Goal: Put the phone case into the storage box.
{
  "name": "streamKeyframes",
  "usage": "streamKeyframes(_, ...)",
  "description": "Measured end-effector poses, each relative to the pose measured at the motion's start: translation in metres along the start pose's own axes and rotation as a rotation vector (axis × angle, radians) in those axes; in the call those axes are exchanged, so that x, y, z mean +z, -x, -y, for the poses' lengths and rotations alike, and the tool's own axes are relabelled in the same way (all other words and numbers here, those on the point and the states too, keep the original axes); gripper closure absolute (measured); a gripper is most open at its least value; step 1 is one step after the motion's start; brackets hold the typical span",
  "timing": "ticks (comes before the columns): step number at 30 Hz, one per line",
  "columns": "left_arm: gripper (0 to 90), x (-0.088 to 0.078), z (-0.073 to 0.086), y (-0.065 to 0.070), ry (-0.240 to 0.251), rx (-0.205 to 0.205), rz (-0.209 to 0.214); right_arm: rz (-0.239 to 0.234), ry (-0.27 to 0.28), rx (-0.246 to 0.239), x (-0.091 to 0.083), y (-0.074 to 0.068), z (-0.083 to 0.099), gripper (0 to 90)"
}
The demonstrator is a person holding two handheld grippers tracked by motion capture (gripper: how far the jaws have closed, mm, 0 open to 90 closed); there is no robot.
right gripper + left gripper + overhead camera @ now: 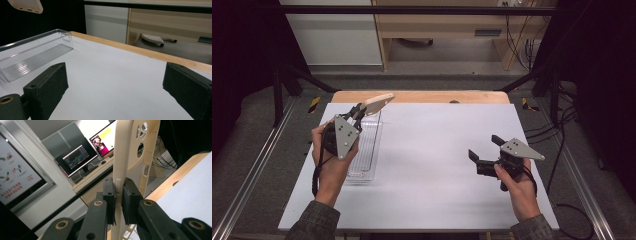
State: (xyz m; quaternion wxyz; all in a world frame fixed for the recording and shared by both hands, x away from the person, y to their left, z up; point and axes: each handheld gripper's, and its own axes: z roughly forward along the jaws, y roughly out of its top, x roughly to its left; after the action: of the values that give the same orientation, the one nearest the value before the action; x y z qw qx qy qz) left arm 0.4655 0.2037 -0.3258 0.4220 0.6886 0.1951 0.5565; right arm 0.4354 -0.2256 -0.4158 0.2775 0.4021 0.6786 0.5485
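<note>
Fingers (109,195) of the left gripper (357,112) clench the edge of a cream plastic phone case (377,103), held above the far left of the table (437,200). It looks light, thin, somewhat flexible and smooth; gripping the stiffer rim seems best. A clear tray (367,145) lies beneath. At right, the right gripper (484,148) hovers, fingers released.

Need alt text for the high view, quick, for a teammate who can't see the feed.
The left claw, shut on a cream phone case, holds it up over the far end of a clear plastic tray on a white table. The right claw hangs open and empty over the table's right side.
</note>
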Motion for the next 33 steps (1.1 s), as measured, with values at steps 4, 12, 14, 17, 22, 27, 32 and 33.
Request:
streamKeyframes(4, 81.6, 0.007, 0.003, -0.009, -0.003, -0.036, 0.002, 0.010, 0.005, -0.022, 0.000, -0.002, 0.011, 6.2)
streamKeyframes(12, 81.6, 0.023, 0.001, -0.021, -0.006, -0.071, 0.023, 0.062, -0.016, -0.075, -0.004, -0.002, 0.027, 8.8)
streamKeyframes(14, 81.6, 0.027, 0.000, -0.022, -0.009, -0.072, 0.030, 0.076, -0.029, -0.086, -0.005, 0.001, 0.032, 9.6)
streamKeyframes(17, 81.6, 0.034, 0.002, -0.021, -0.015, -0.074, 0.038, 0.090, -0.024, -0.079, -0.008, 0.003, 0.038, 10.1)
streamKeyframes(22, 81.6, 0.043, 0.009, -0.021, -0.032, -0.100, 0.040, 0.102, -0.024, -0.064, -0.012, 0.006, 0.049, 6.7)
streamKeyframes(27, 81.6, 0.049, 0.017, -0.025, -0.052, -0.138, 0.039, 0.094, -0.013, -0.025, -0.016, 0.008, 0.060, 5.0)
streamKeyframes(32, 81.6, 0.057, 0.027, -0.029, -0.063, -0.196, 0.029, 0.092, 0.014, -0.018, -0.017, 0.010, 0.064, 5.0)
streamKeyframes(33, 81.6, 0.058, 0.028, -0.029, -0.066, -0.204, 0.028, 0.093, 0.019, -0.017, -0.016, 0.010, 0.064, 5.3)
